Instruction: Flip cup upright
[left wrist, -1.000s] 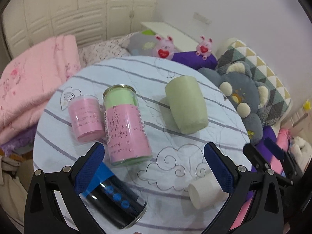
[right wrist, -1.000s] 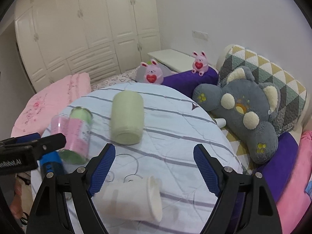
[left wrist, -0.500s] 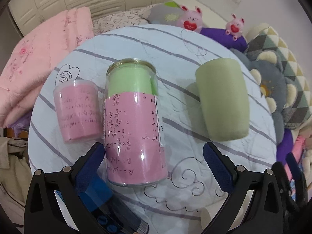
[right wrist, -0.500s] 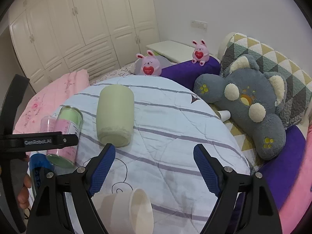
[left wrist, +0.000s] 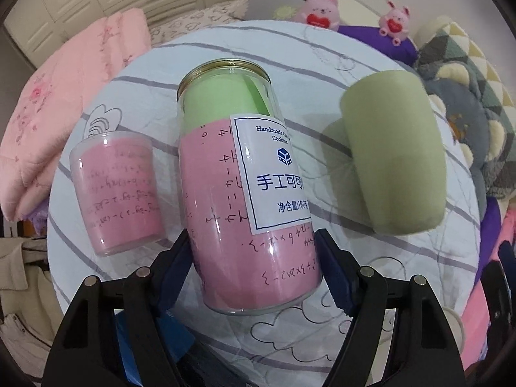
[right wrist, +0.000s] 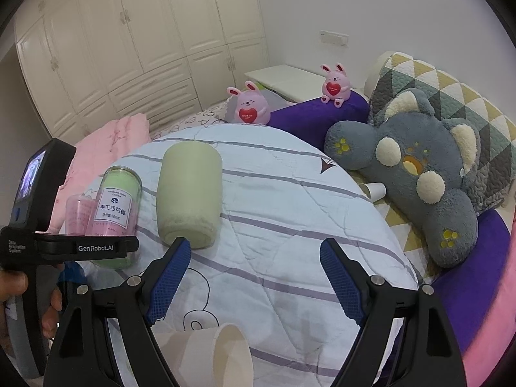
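A tall clear jar (left wrist: 245, 187) with a pink and green paper lining and a white label stands mouth-down on the round quilted table (left wrist: 322, 51). My left gripper (left wrist: 254, 271) is shut on its lower part, blue pads pressed on both sides. The jar also shows in the right wrist view (right wrist: 117, 216). A green cup (left wrist: 393, 158) stands mouth-down to the right, and shows in the right wrist view (right wrist: 190, 196). A small pink-lined cup (left wrist: 117, 190) stands mouth-down to the left. My right gripper (right wrist: 254, 280) is open and empty above the table, with a white paper cup (right wrist: 222, 354) lying on its side below it.
A blue-lined container (left wrist: 154, 342) lies under my left gripper. A grey plush koala (right wrist: 419, 174), patterned cushion (right wrist: 451, 96), purple bolster (right wrist: 322, 113) and two pink bunnies (right wrist: 248, 106) ring the table's far side. Pink bedding (left wrist: 64, 96) lies to the left.
My left gripper moved forward onto the tall jar and closed on it. My right gripper drew back and rose slightly, staying open.
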Tool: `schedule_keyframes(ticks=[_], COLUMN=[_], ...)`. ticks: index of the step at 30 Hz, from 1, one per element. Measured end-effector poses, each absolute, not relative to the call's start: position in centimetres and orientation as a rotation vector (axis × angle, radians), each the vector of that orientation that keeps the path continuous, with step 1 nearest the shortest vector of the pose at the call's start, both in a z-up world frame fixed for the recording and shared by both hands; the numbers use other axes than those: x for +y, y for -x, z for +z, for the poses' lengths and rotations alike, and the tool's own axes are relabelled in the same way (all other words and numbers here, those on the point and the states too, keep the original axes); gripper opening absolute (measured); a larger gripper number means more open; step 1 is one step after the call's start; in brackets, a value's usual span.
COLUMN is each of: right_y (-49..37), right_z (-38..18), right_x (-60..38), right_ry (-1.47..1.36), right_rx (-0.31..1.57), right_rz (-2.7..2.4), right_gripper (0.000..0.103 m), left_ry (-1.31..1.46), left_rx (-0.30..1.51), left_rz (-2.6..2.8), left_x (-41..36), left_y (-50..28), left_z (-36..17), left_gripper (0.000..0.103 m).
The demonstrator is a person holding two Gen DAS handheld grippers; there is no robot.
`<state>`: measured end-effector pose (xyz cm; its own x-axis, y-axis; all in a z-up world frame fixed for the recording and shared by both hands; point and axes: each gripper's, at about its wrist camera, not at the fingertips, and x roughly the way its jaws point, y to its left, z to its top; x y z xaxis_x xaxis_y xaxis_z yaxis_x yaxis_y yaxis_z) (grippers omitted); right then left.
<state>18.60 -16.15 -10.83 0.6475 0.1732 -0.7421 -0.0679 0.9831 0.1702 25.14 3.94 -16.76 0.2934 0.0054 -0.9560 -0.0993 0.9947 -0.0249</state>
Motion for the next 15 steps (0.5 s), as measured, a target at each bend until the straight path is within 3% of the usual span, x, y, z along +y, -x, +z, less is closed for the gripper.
schedule_keyframes(ticks=[15], right_y=[-17.3], right_z=[-9.9], right_x=[-15.9], right_ry=[-0.137], right_rx=[0.868], right_rz=[0.112], right_gripper=[0.083], left_ry=[-0.111], left_rx=[1.245], left_rz=[-0.152], left_x=[0.2], left_y=[-19.4], left_z=[-15.4], left_gripper=[0.076])
